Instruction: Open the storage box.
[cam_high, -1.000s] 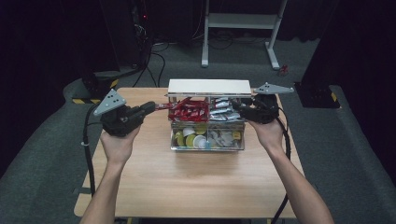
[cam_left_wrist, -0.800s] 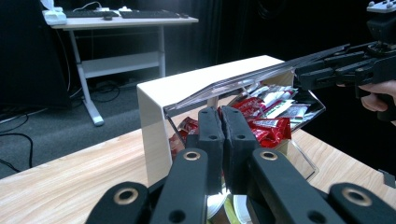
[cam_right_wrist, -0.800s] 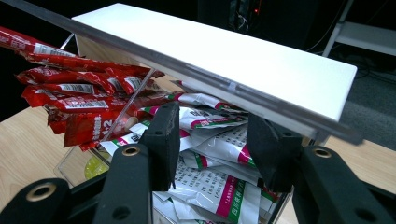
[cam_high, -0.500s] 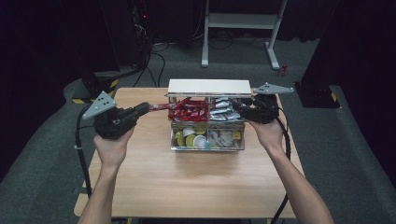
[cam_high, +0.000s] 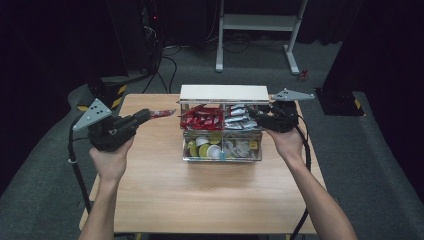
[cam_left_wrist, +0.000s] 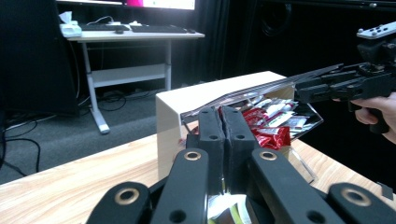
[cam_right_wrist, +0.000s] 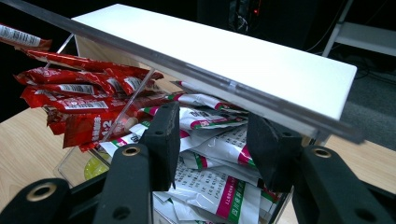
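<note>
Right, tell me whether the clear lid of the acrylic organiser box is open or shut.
Open. The clear lid is tilted up above the red sachets, propped by the right hand-held gripper.

A lab or studio set up for recording is showing here: black curtains (cam_high: 60, 45) are hanging all round, grey carpet (cam_high: 350, 150) is covering the floor, and cables (cam_high: 165, 65) are trailing across it. A wooden table (cam_high: 200, 195) is standing in the middle, and behind it a white desk (cam_left_wrist: 135, 35) is carrying a keyboard (cam_left_wrist: 159, 29) under a monitor (cam_left_wrist: 154, 3)
</note>
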